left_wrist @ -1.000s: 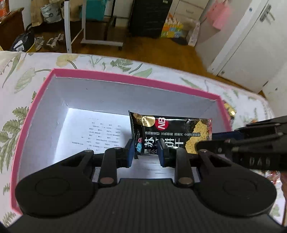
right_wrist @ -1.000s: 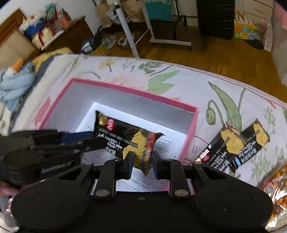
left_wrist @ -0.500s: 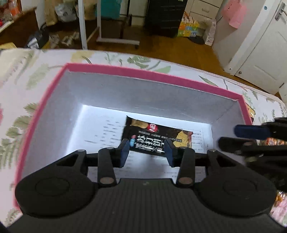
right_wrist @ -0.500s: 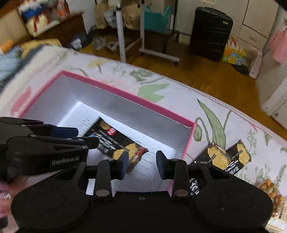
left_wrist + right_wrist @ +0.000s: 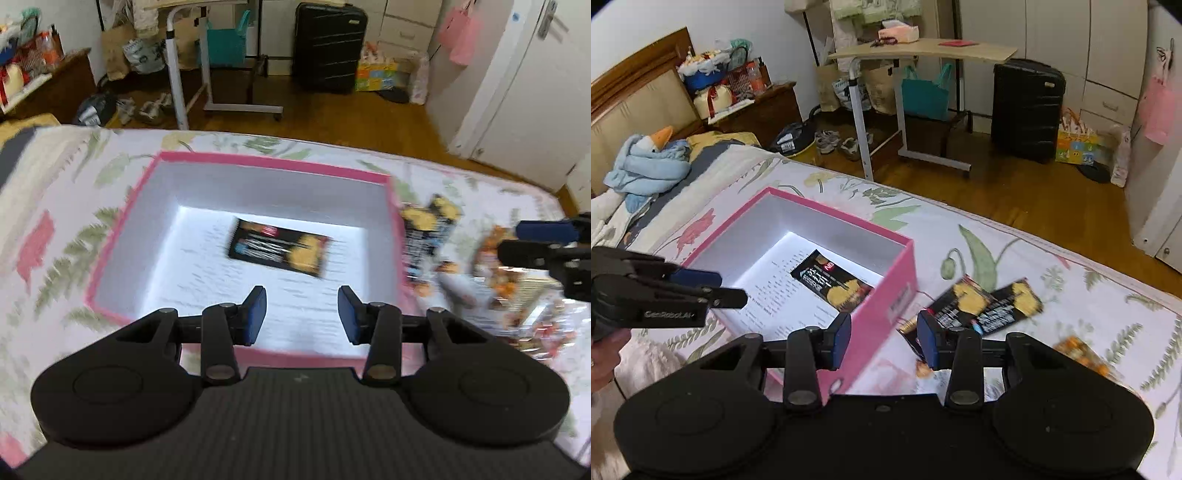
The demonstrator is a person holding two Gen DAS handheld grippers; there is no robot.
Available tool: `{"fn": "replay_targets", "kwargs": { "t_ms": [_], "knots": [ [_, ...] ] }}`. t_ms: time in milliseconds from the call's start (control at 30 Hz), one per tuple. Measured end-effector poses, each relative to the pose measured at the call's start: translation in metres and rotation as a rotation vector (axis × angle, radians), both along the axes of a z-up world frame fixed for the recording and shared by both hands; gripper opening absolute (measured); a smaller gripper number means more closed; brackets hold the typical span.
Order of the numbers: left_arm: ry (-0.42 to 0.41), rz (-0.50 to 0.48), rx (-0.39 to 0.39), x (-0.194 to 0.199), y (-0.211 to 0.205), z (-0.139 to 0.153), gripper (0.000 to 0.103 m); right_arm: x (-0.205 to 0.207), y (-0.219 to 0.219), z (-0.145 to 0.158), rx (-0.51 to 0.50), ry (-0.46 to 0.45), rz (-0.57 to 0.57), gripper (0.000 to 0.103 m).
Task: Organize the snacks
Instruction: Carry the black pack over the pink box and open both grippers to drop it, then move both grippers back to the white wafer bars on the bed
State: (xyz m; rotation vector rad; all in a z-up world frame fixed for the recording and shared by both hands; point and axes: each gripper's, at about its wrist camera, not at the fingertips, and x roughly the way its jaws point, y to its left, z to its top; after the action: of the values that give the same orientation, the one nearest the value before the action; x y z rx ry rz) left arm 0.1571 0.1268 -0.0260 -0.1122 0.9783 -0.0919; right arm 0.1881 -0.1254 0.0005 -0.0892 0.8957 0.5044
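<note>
A pink box (image 5: 258, 162) with a white inside sits on the flowered bedspread; it also shows in the right wrist view (image 5: 886, 291). One black cracker packet (image 5: 279, 251) lies flat on the box floor, also seen in the right wrist view (image 5: 834, 284). My left gripper (image 5: 302, 315) is open and empty above the box's near edge. My right gripper (image 5: 884, 339) is open and empty above the box's right wall. Two more black cracker packets (image 5: 990, 302) lie on the bed right of the box, blurred in the left wrist view (image 5: 424, 232).
Orange snack bags (image 5: 517, 280) lie on the bed at the right, one also in the right wrist view (image 5: 1078, 354). A blue plush toy (image 5: 646, 162) lies at the head of the bed. Beyond the bed edge are a wooden floor, a rolling table (image 5: 923, 55) and a black suitcase (image 5: 1027, 107).
Both grippers let go of the cracker packet, which now lies flat in the box. Both opened wide and pulled back and up; the right one moved right over the box wall.
</note>
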Motion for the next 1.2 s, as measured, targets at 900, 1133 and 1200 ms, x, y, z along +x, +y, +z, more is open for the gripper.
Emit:
{"fn": "replay_targets", "kwargs": {
  "t_ms": [900, 1133, 1200],
  "knots": [
    [0.195, 0.323, -0.120, -0.036, -0.171, -0.131, 0.054, -0.028, -0.108, -0.138, -0.220, 0.012, 0.258, 0.055],
    [0.204, 0.376, -0.141, -0.032, -0.181, -0.129, 0.058, -0.020, -0.093, -0.155, -0.290, -0.015, 0.296, 0.061],
    [0.213, 0.382, -0.171, -0.034, -0.177, -0.130, 0.058, -0.017, -0.092, -0.157, -0.291, -0.022, 0.297, 0.062]
  ]
}}
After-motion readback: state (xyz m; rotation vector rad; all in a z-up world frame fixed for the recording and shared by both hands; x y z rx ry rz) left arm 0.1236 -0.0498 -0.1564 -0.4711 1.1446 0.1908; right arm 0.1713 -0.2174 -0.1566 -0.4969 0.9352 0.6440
